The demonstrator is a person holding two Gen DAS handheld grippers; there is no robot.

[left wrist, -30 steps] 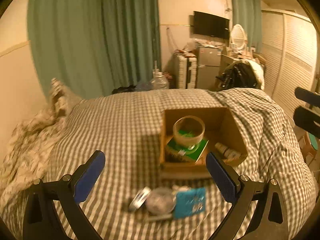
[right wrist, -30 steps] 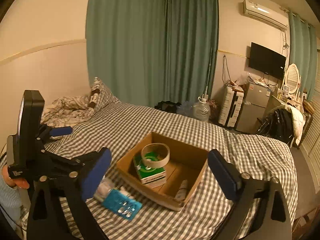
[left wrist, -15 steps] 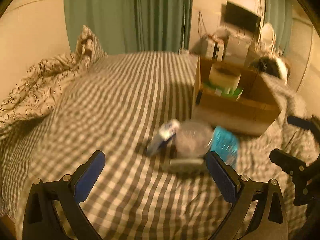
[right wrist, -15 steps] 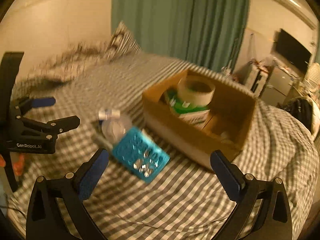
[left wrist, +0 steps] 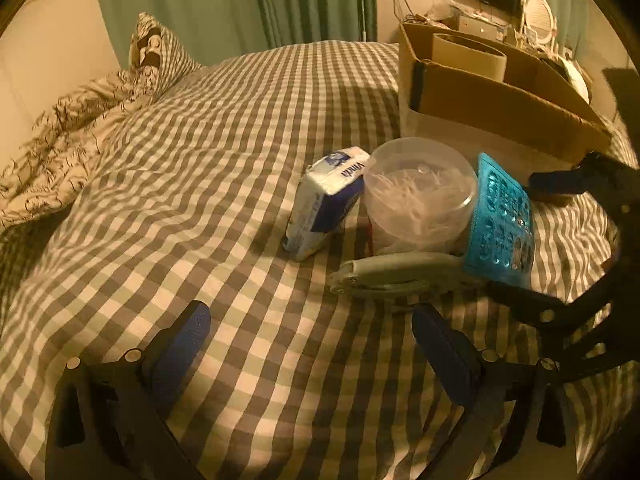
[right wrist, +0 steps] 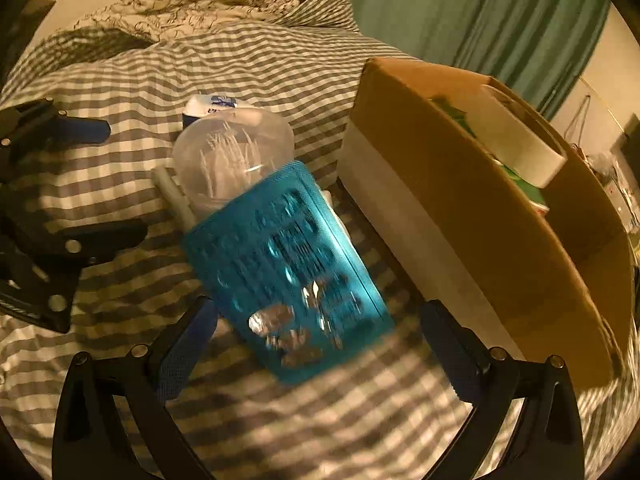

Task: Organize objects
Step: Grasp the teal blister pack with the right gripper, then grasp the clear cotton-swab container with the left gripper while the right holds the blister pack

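A cluster lies on the checked bed: a blue flat packet [right wrist: 288, 276] [left wrist: 502, 228] leaning on a clear round tub of cotton swabs [left wrist: 418, 196] [right wrist: 232, 152], a tissue pack [left wrist: 326, 204] and a grey clip-like tool [left wrist: 400, 274]. My right gripper [right wrist: 316, 340] is open, its fingers straddling the near end of the blue packet. My left gripper [left wrist: 308, 344] is open, low over the bed, just short of the grey tool. A cardboard box [left wrist: 492, 100] [right wrist: 472, 208] holding a tape roll [right wrist: 524, 140] stands behind the cluster.
A rumpled patterned quilt and pillow [left wrist: 84, 108] lie at the bed's far left. Green curtains [left wrist: 260, 0] hang behind. The right gripper's frame [left wrist: 580, 248] shows at the right of the left wrist view.
Both grippers have dropped and closed in on the cluster. The right one now has the blue packet between its open fingers; the left is near the grey tool.
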